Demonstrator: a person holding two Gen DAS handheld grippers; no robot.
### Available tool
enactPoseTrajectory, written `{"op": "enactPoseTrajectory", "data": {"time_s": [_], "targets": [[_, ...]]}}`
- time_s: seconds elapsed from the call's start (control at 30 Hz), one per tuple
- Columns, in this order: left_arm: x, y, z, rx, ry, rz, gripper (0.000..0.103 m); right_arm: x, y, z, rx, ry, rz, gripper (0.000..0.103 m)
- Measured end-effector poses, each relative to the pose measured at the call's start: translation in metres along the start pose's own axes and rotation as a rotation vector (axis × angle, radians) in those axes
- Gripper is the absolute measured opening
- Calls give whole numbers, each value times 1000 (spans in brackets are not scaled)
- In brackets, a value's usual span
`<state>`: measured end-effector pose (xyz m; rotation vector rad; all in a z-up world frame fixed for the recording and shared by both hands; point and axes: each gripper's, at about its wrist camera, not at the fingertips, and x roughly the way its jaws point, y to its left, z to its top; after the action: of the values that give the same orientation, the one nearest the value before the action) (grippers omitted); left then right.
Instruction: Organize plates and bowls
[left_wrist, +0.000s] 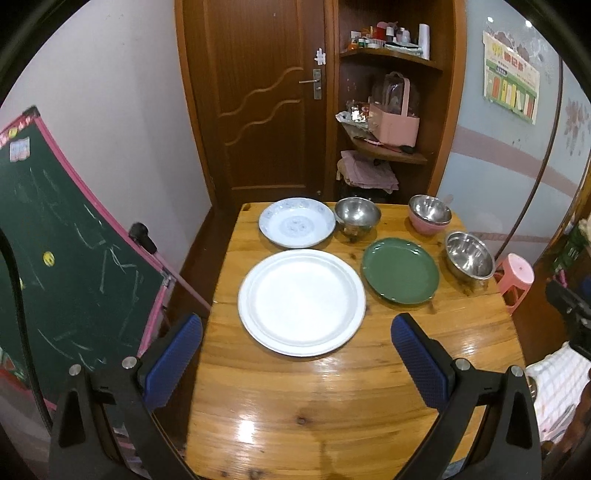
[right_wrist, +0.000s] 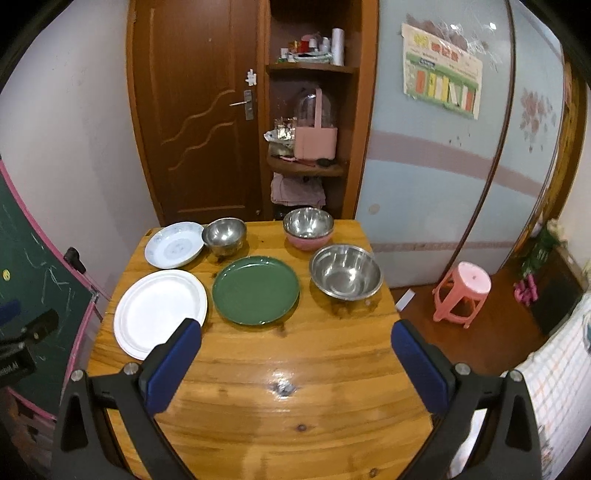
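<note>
My left gripper (left_wrist: 295, 354) hangs over the near table edge with its pads spread wide and nothing between them. Straight ahead lies the big white plate (left_wrist: 301, 302), and behind it the patterned plate (left_wrist: 296, 227) at the far left corner of the wooden table (left_wrist: 295, 406). Next comes a small steel bowl (left_wrist: 357, 215), almost touching the patterned plate. In the middle sits the green plate (right_wrist: 256, 290), then a steel bowl nested in a pink bowl (right_wrist: 308, 242) at the back, and the large steel bowl (right_wrist: 345, 271) near the right edge. My right gripper (right_wrist: 295, 354) is likewise spread and empty.

I reckon the risks are these — the glossy plates lie flat, so pads may slip off a thin rim, and the large bowl could be nudged off the right edge. The wall poster (right_wrist: 441, 70) carries writing, but it is too blurred to read.
</note>
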<state>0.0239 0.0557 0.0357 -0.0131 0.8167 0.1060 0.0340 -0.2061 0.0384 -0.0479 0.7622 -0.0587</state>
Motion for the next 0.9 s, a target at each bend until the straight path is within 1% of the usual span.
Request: {"op": "enactPoseTrajectory", "data": {"time_s": [0.1, 0.2, 0.27, 0.37, 0.47, 0.53, 0.63, 0.77, 0.9], "targets": [[0, 5, 8, 1, 9, -6, 102, -5, 5, 5, -28, -29, -10, 103], [1, 12, 18, -15, 24, -30, 102, -10, 8, 11, -42, -54, 7, 103], [1, 16, 23, -20, 25, -30, 102, -14, 10, 16, -41, -66, 36, 103], [-3, 20, 28, -13, 5, -4, 102, -15, 12, 25, -21, -66, 99, 103], [-4, 26, 34, -17, -18, 20, 102, -9, 11, 37, 14, -26, 165, 103], [-3, 32, 37, -25, -33, 36, 102, -3, 13, 41, 28, -1, 175, 103], [4, 43, 41, -33, -45, 53, 102, 11, 15, 48, 33, 19, 165, 103], [29, 62, 43, -60, -17, 61, 102, 30, 20, 52, 31, 42, 181, 103], [66, 76, 41, -63, 27, 56, 102, 55, 33, 52, 16, 75, 192, 103]]}}
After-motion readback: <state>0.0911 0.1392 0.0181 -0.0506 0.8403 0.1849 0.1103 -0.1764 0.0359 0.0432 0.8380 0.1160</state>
